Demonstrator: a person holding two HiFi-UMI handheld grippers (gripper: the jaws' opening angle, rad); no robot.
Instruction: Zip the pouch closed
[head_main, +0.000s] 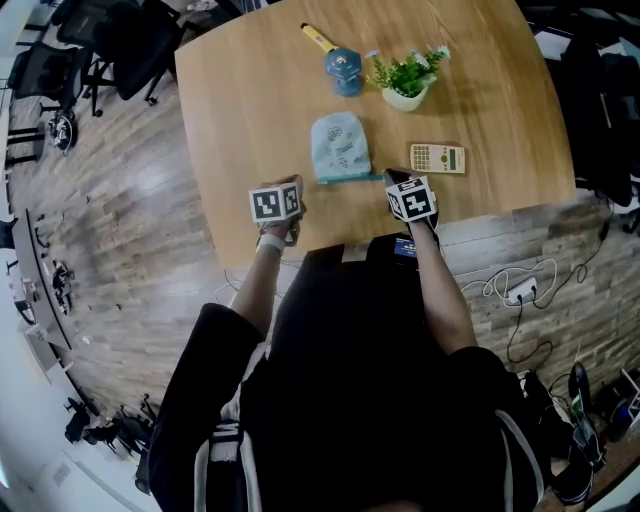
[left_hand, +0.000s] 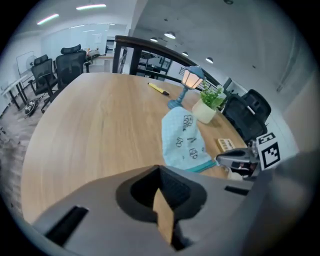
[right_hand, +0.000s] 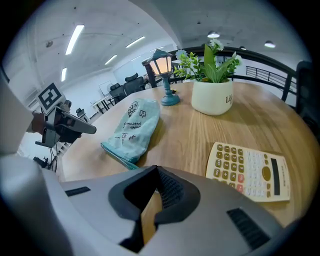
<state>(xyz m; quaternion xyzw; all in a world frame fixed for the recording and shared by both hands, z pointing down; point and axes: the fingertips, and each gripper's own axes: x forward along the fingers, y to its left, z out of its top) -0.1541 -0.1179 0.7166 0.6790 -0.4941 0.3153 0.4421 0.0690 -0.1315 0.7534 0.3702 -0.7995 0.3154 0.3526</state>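
Grey left tongs (left_hand: 162, 212) and right tongs (right_hand: 150, 215) are pinched shut, empty, near the pouch (head_main: 340, 147).

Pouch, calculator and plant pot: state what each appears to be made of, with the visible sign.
Pouch: soft matte fabric, likely cloth; it slumps and wrinkles, with printed drawings.
Calculator: hard cream plastic, apparently; rigid flat body, moulded keys.
Plant pot: probably glazed ceramic; smooth white wall with slight sheen.

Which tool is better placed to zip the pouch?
Likely right: the right tool sits beside the pouch, at one end of its zip edge; the left tool stands farther off.
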